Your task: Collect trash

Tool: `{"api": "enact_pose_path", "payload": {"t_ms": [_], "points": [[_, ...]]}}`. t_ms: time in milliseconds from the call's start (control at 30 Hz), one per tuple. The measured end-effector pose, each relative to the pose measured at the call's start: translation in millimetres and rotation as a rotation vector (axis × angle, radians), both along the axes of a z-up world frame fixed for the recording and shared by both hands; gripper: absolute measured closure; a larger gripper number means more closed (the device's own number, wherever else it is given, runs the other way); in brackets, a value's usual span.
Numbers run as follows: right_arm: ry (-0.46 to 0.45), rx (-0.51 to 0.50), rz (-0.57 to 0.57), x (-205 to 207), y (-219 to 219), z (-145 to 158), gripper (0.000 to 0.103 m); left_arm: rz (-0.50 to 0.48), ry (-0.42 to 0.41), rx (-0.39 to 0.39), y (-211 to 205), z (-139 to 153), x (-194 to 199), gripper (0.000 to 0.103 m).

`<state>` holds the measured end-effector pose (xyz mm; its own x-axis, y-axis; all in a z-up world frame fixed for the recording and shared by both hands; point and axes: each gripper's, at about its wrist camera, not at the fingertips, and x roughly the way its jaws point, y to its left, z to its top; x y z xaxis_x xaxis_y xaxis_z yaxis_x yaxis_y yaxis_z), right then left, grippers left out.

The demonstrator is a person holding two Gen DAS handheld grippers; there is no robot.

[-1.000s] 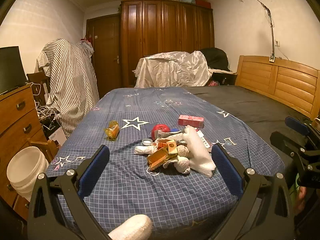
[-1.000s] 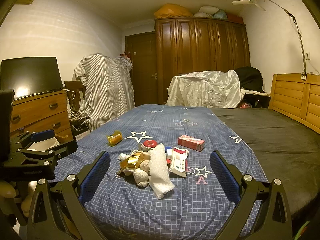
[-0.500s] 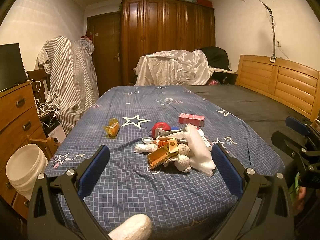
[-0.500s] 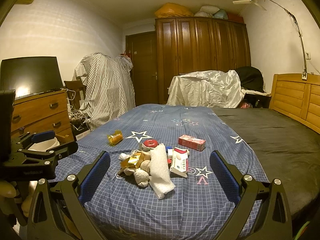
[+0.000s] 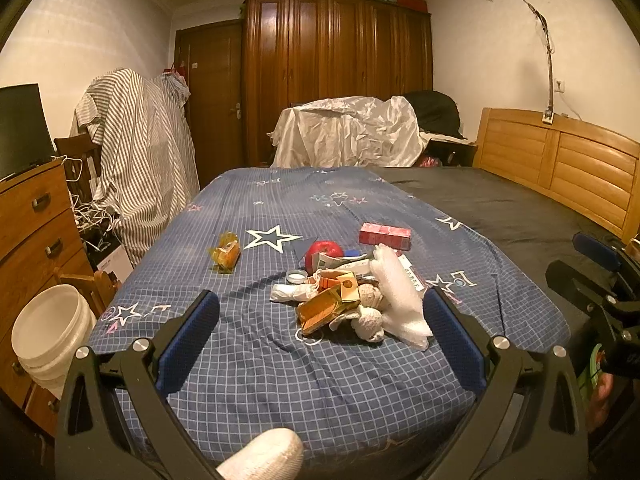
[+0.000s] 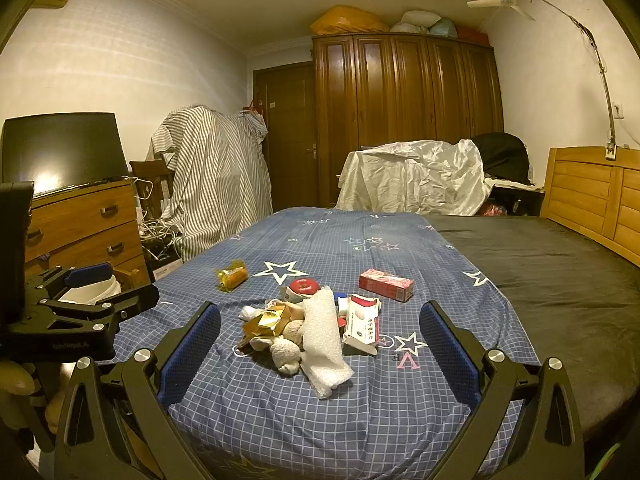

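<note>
A heap of trash [image 5: 352,296] lies on the blue star-print bedspread [image 5: 280,368]: bubble wrap [image 5: 400,300], a gold box [image 5: 320,312], crumpled tissues, a red round item [image 5: 324,250]. A red carton [image 5: 385,235] and a yellow wrapper [image 5: 226,254] lie apart from it. In the right wrist view the heap [image 6: 304,328], a tissue pack [image 6: 362,324], the carton [image 6: 386,284] and the wrapper [image 6: 231,278] show. My left gripper [image 5: 320,340] is open and empty, short of the heap. My right gripper [image 6: 320,348] is open and empty, also short of it.
A white bucket [image 5: 48,332] stands on the floor left of the bed, by a wooden dresser [image 5: 32,232]. A wooden headboard [image 5: 560,168] runs along the right. A striped covered rack [image 5: 140,160] and a wardrobe [image 5: 340,80] stand behind.
The left wrist view has drifted slightly to the left and a bit nearer. The right wrist view is nearly the same. Nothing on the bed has moved.
</note>
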<state>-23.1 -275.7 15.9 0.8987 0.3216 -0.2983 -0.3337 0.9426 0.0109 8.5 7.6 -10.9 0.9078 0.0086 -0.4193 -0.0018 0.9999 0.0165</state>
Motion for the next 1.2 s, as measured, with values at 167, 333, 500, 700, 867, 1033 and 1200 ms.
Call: {"api": "enact_pose_path", "payload": {"t_ms": [167,333,500,700,867,1033,1200], "points": [[0.001,-0.002,0.004,-1,2,1,0.004,0.002,0.004,-0.001,1,0,0,0.005],[0.001,-0.002,0.004,-1,2,0,0.004,0.006,0.006,-0.004,2,0,0,0.005],[0.007,-0.006,0.01,0,5,-1,0.004,0.006,0.008,-0.004,2,0,1,0.005],[0.014,-0.01,0.017,3,6,-3,0.004,0.007,0.009,-0.004,4,0,1,0.005],[0.017,-0.014,0.021,6,8,-5,0.004,0.004,0.015,-0.003,7,-2,3,0.005],[0.027,-0.017,0.027,8,9,-8,0.004,-0.001,0.032,0.0,9,-5,8,0.005],[0.047,-0.017,0.03,16,8,-14,0.004,-0.031,0.072,0.013,12,-17,23,0.005]]}}
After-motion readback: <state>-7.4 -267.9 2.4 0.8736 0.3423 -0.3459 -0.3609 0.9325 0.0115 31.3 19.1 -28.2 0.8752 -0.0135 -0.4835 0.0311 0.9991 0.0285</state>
